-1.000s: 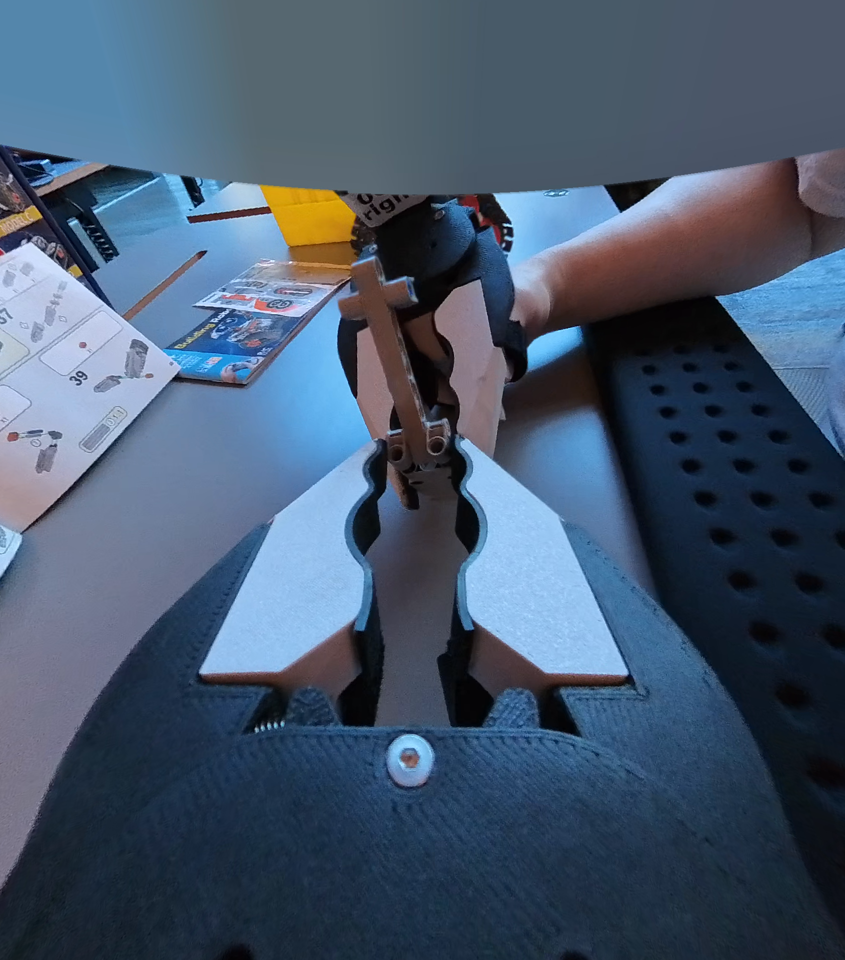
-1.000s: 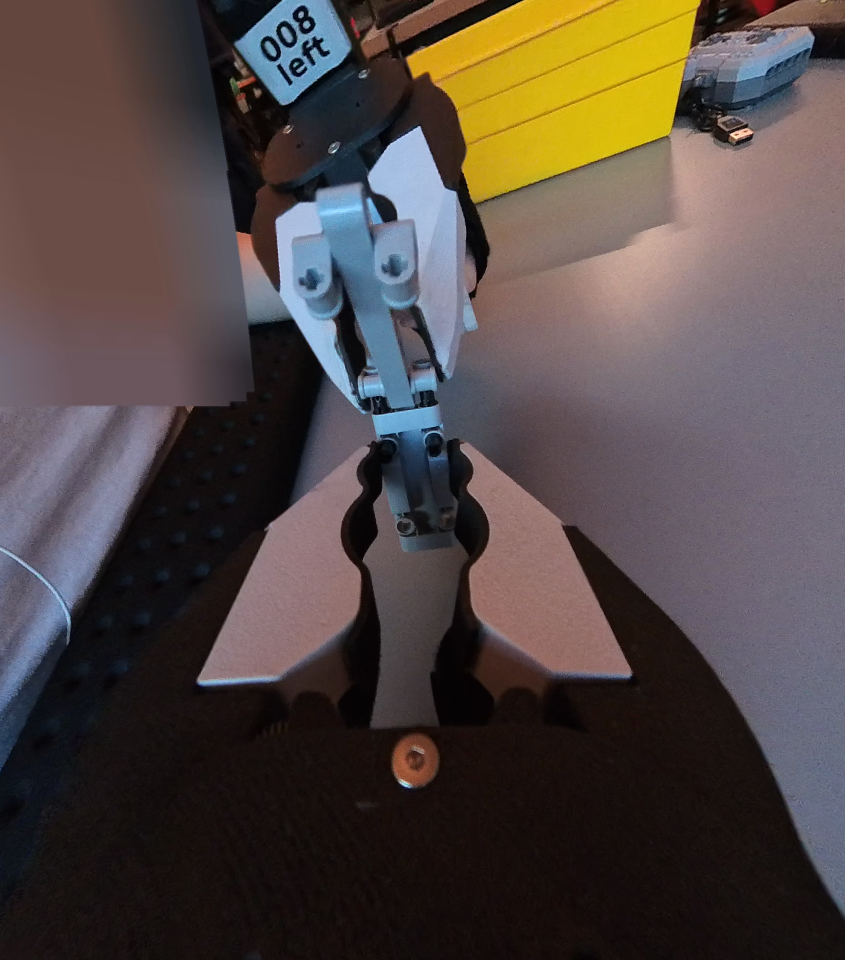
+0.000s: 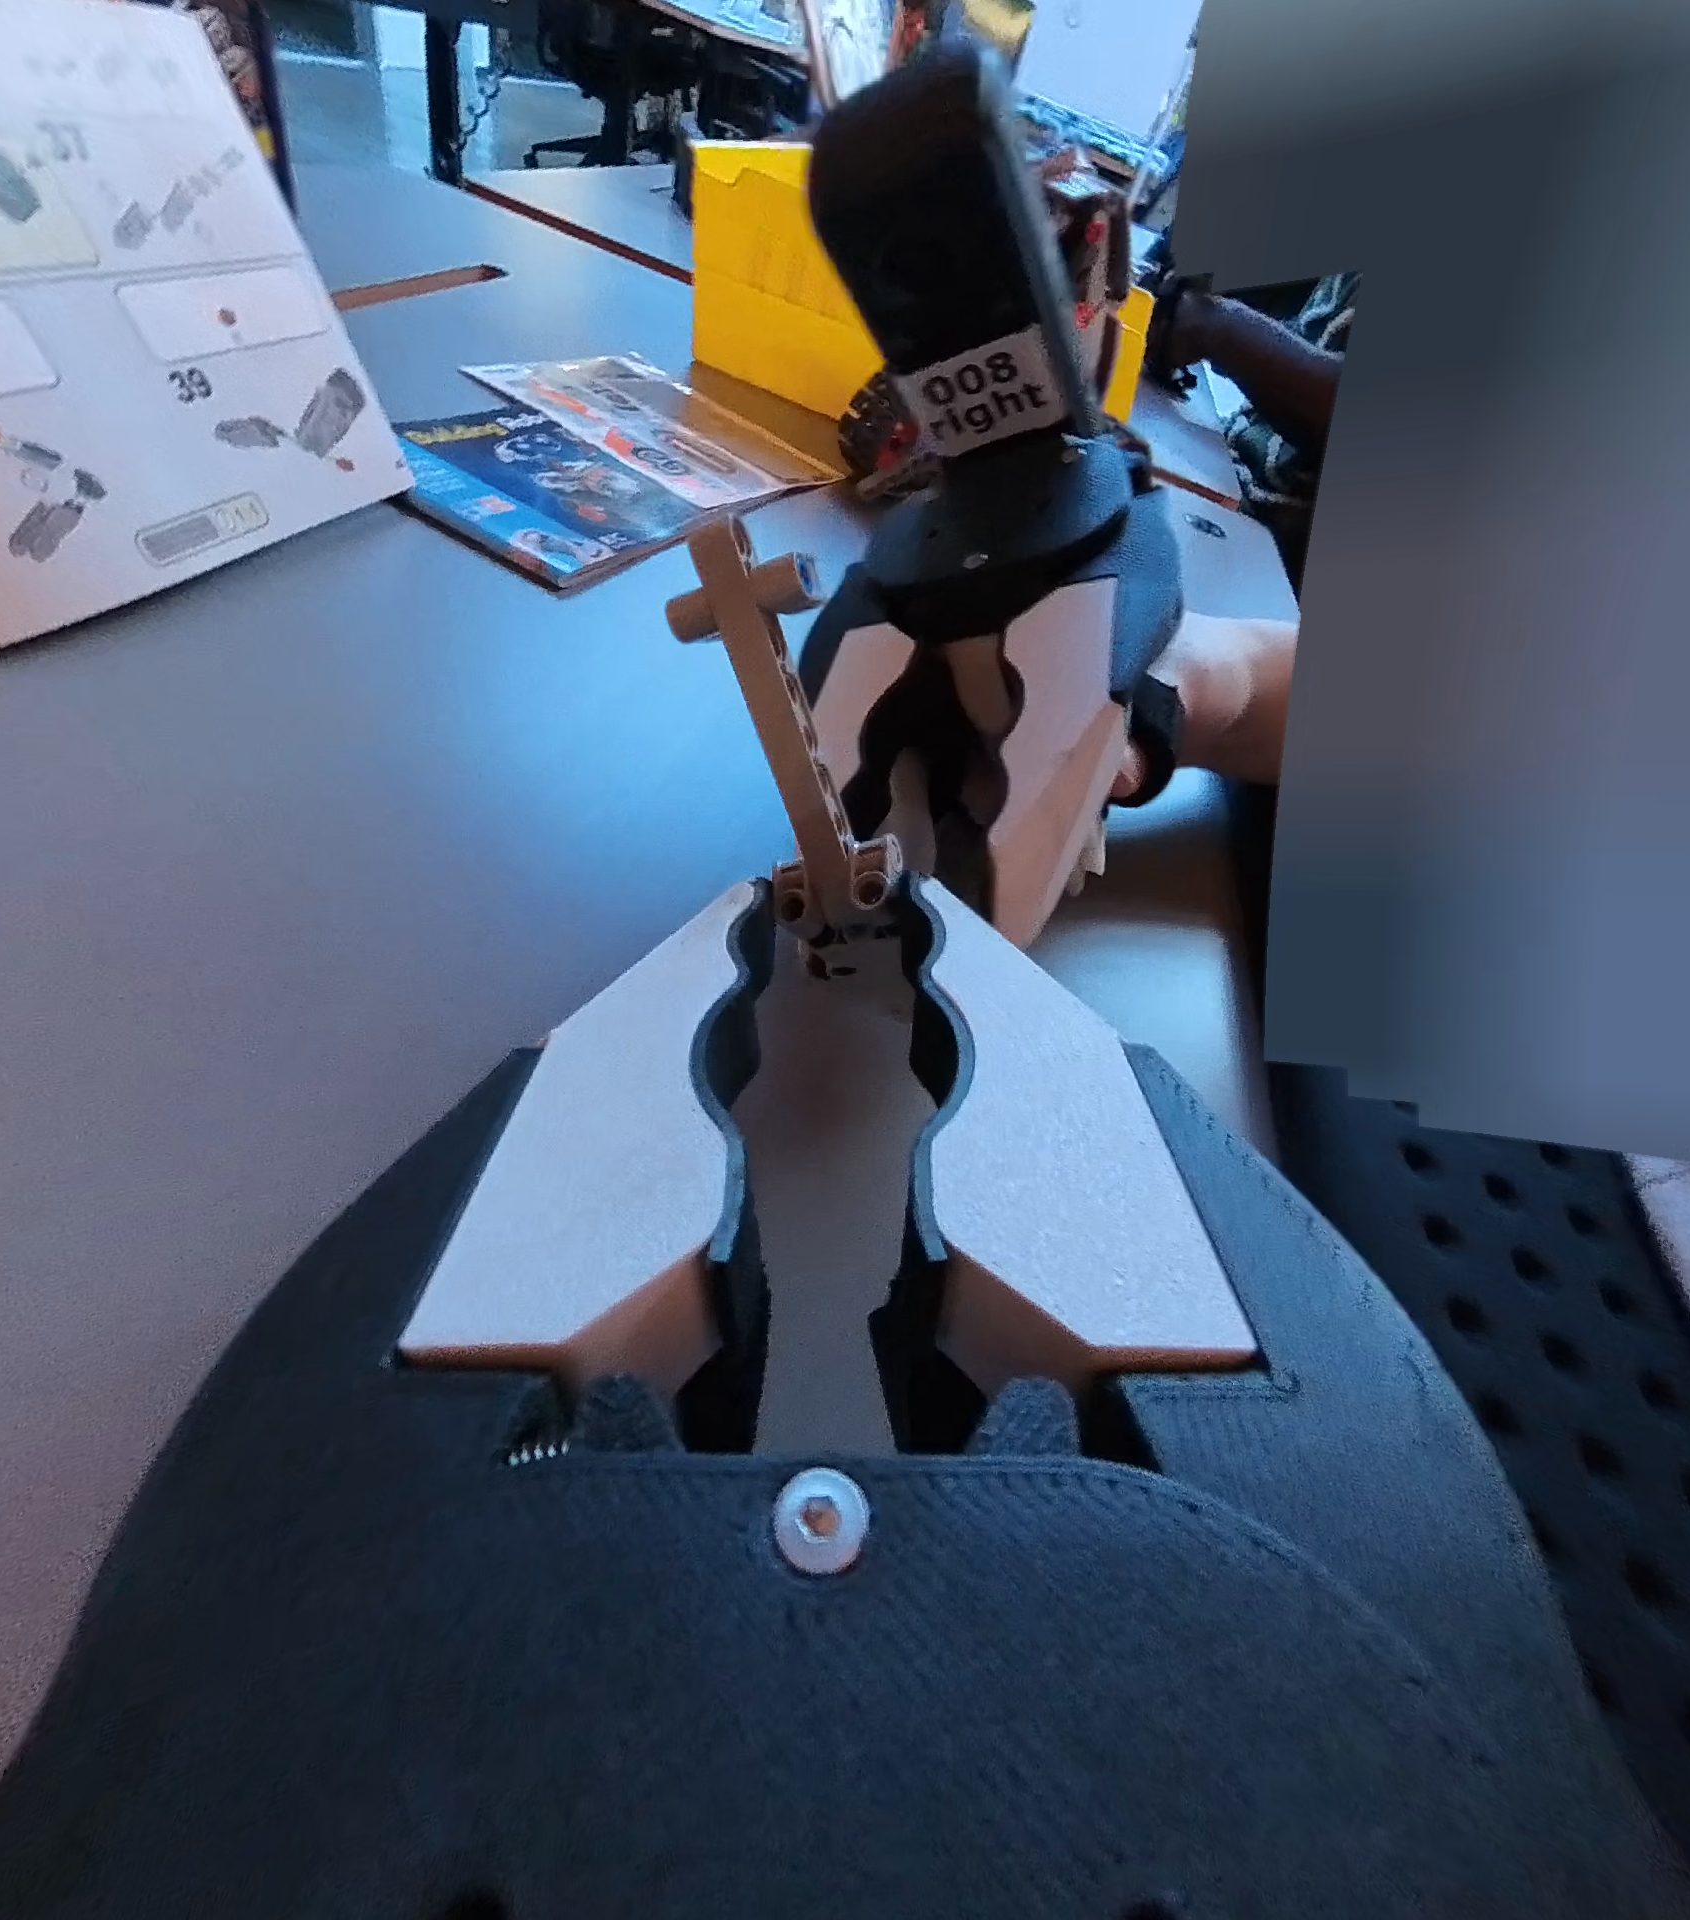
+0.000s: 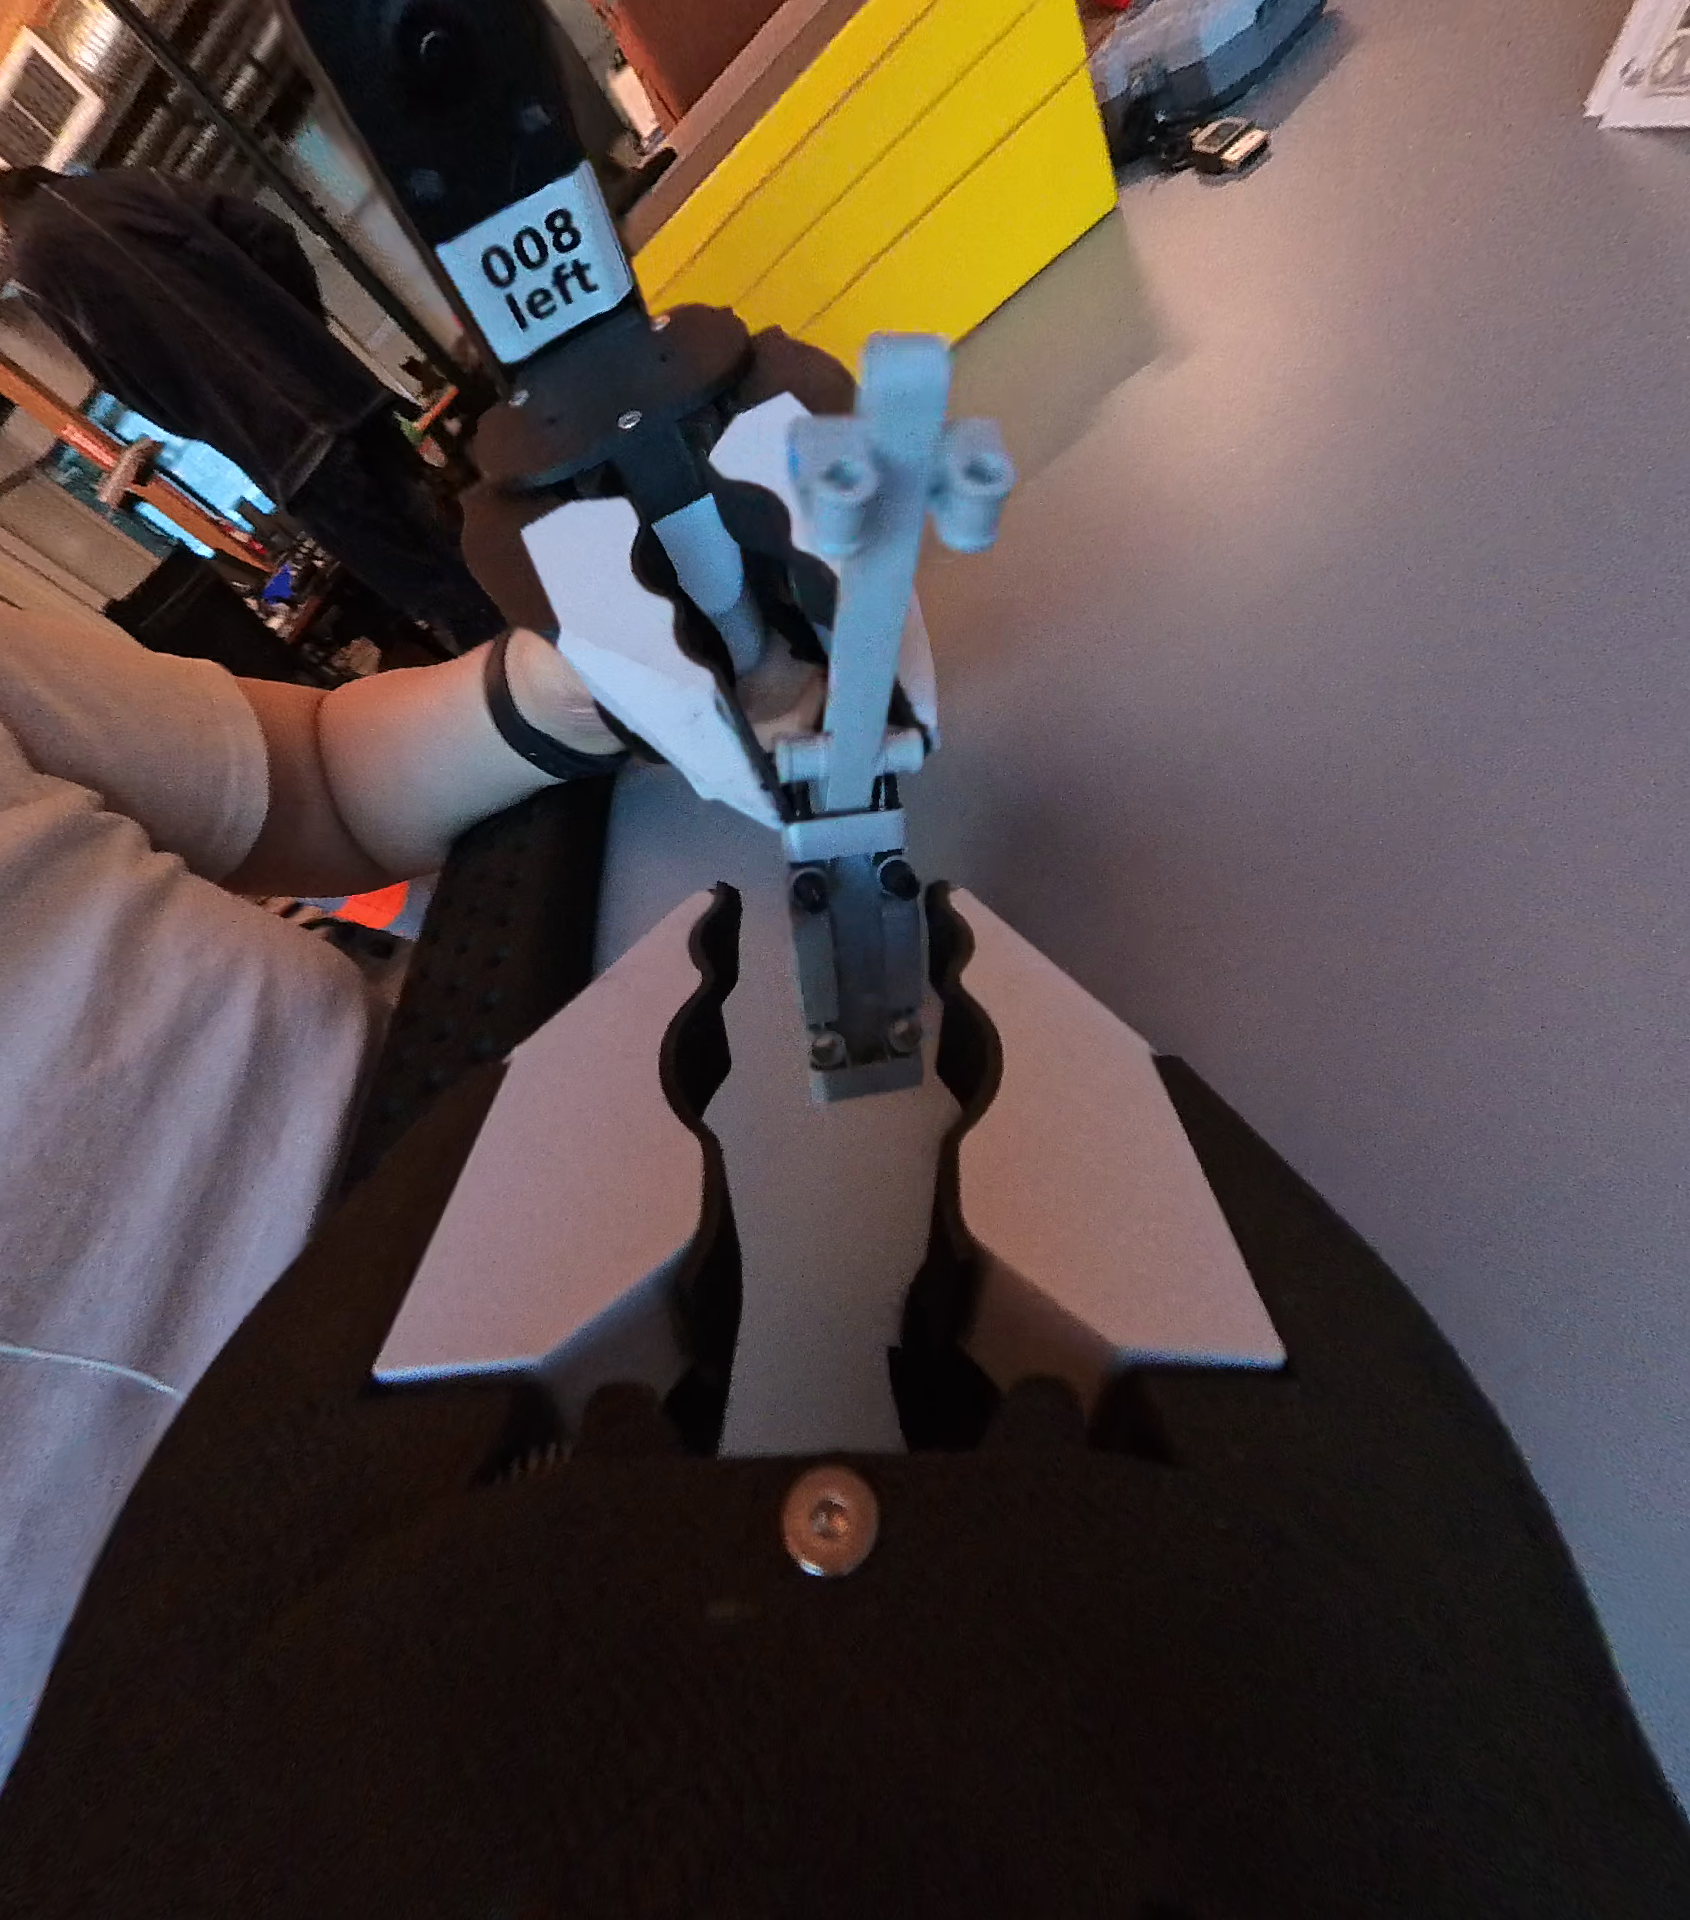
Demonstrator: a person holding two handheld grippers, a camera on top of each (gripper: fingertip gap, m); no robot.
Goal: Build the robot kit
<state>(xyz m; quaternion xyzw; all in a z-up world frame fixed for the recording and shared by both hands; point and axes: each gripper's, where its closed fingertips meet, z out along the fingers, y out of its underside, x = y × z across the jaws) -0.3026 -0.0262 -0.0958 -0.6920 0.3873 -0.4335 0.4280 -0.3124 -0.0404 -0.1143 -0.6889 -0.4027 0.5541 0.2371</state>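
Note:
A grey building-toy assembly, a long beam [image 3: 781, 717] with a short cross piece at its top and a connector block at its bottom, stands up above the grey table [image 3: 197, 883]. My left gripper [image 3: 836, 896] is shut on the connector at its fingertips. In the right wrist view the assembly's lower block [image 4: 856, 987] lies between the fingers of my right gripper [image 4: 830, 904], which stand a little apart from it, nearer on the right side. The right gripper [image 3: 945, 862] shows tilted just behind the beam. The left gripper [image 4: 799, 769] shows beyond the block.
A yellow box [image 3: 768, 301] stands at the back, with booklets [image 3: 612, 457] and a large instruction sheet [image 3: 93, 343] to its left. A black perforated mat [image 3: 1547, 1351] lies along the near edge. A grey device [image 4: 1205, 62] and a person's arm [image 4: 353, 769] are close by. Left and right tips are no more than a few centimetres apart.
My right gripper's jaws have widened around the lower block. Both grippers have tilted and the beam now leans; the left gripper's hold looks the same.

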